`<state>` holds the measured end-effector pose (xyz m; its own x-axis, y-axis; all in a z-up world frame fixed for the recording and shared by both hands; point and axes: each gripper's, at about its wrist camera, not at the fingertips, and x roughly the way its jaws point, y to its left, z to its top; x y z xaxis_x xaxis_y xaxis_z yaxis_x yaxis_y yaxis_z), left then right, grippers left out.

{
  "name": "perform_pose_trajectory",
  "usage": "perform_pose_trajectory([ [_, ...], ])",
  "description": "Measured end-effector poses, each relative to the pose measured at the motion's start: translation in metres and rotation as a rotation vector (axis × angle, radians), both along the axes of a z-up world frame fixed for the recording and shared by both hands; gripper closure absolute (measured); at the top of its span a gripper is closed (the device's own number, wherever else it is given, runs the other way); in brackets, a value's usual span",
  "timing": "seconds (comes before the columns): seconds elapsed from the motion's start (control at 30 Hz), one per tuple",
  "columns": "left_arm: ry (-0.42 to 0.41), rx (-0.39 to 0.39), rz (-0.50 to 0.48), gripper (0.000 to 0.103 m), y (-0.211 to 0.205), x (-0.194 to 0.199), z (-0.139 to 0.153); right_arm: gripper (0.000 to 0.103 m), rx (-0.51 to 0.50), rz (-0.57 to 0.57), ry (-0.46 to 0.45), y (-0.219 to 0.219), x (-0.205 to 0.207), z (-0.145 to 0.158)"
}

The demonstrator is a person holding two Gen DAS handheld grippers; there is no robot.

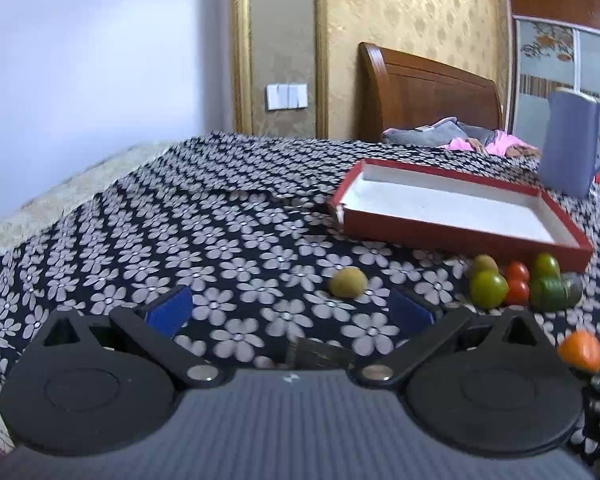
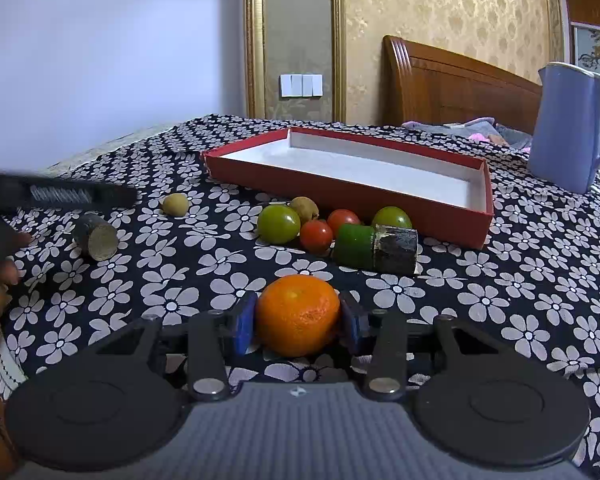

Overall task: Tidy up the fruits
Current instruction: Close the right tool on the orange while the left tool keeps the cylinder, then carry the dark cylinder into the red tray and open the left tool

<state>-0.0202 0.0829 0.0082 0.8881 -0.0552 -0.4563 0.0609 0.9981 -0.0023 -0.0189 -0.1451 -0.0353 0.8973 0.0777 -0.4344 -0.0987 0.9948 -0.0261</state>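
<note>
My right gripper (image 2: pixel 298 322) is clamped on the orange (image 2: pixel 298 315): both blue pads (image 2: pixel 242 328) press its pebbled, glossy skin from either side, and the round fruit sits low against the cloth (image 2: pixel 140 264). My left gripper (image 1: pixel 290 308) stands wide apart with nothing between its blue pads (image 1: pixel 168 314), over bare cloth.

The cloth is soft black fabric printed with pale flowers, slightly rumpled. Just beyond the orange lies a tight cluster of fruit: two smooth green tomatoes (image 2: pixel 279 224), two shiny red tomatoes (image 2: pixel 316 235), a fuzzy brown kiwi (image 2: pixel 304 208) and a stubby green cylinder (image 2: pixel 354 245) butted end to end against a dark, rough-barked log piece (image 2: pixel 396 250). The cluster rests just beside the front wall of the tray (image 2: pixel 380 196), a shallow rectangular cardboard box, red outside and matte white inside.

Well to the left, a small dull yellow-green fruit (image 2: pixel 175 204) lies alone; from the left wrist it (image 1: pixel 348 283) sits just ahead of my open left gripper. Nearer the left edge is another short log (image 2: pixel 96 237) with a pale cut face. A smooth blue jug (image 2: pixel 564 128) stands upright at the far right, behind the tray.
</note>
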Motion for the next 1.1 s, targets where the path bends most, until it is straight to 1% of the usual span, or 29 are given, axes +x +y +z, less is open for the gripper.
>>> perform_pose_trajectory([
  [0.07,0.027,-0.062,-0.014,0.000,0.013,0.004,0.002,0.061,0.006,-0.004,-0.006,0.000,-0.002,0.000],
  [0.13,0.047,-0.101,-0.019,0.000,0.021,0.007,0.000,0.062,0.019,-0.004,-0.011,-0.001,-0.004,0.000],
  [0.2,0.054,-0.116,-0.034,0.000,0.024,0.011,0.000,0.062,0.034,-0.004,-0.018,-0.003,-0.007,0.002],
  [0.23,0.055,-0.111,-0.048,0.000,0.022,0.012,0.001,0.062,0.040,-0.004,-0.023,-0.004,-0.008,0.002],
  [0.33,0.062,-0.072,-0.091,0.000,0.015,0.018,0.010,0.062,0.054,-0.006,-0.035,-0.007,-0.012,0.004],
  [0.4,0.050,-0.069,-0.110,0.000,0.013,0.017,0.019,0.061,0.060,-0.006,-0.038,-0.009,-0.013,0.005],
  [0.47,0.047,-0.065,-0.161,0.000,0.010,0.014,0.023,0.061,0.067,-0.005,-0.040,-0.010,-0.014,0.005],
  [0.5,0.048,-0.051,-0.197,0.000,0.009,0.010,0.024,0.061,0.071,-0.004,-0.040,-0.011,-0.015,0.005],
  [0.6,0.041,0.024,-0.279,0.000,0.004,-0.005,0.017,0.061,0.080,0.004,-0.037,-0.014,-0.016,0.004],
  [0.7,0.036,0.105,-0.309,0.000,-0.001,-0.015,0.005,0.061,0.092,0.005,-0.038,-0.015,-0.017,0.004],
  [0.77,0.033,0.151,-0.311,0.006,-0.006,-0.016,-0.004,0.061,0.093,0.004,-0.038,-0.014,-0.017,0.004],
  [0.8,0.037,0.177,-0.309,0.016,-0.009,-0.015,-0.008,0.061,0.094,0.005,-0.039,-0.014,-0.017,0.003],
  [0.83,0.047,0.191,-0.310,0.023,-0.011,-0.013,-0.012,0.061,0.094,0.007,-0.038,-0.013,-0.017,0.003],
  [0.87,0.052,0.198,-0.307,0.025,-0.013,-0.012,-0.015,0.061,0.090,0.009,-0.037,-0.011,-0.017,0.004],
  [0.9,0.058,0.201,-0.307,0.035,-0.014,-0.011,-0.018,0.061,0.087,0.011,-0.036,-0.010,-0.017,0.004],
  [0.93,0.065,0.203,-0.308,0.051,-0.015,-0.010,-0.019,0.061,0.087,0.010,-0.037,-0.009,-0.017,0.004],
  [1.0,0.080,0.211,-0.292,0.071,-0.015,-0.009,-0.023,0.061,0.087,0.011,-0.038,-0.009,-0.017,0.004],
  [1.03,0.074,0.220,-0.278,0.073,-0.015,-0.010,-0.023,0.061,0.087,0.009,-0.038,-0.010,-0.017,0.004],
  [1.1,0.076,0.208,-0.280,0.073,-0.012,-0.010,-0.023,0.061,0.091,0.007,-0.038,-0.011,-0.017,0.004],
])
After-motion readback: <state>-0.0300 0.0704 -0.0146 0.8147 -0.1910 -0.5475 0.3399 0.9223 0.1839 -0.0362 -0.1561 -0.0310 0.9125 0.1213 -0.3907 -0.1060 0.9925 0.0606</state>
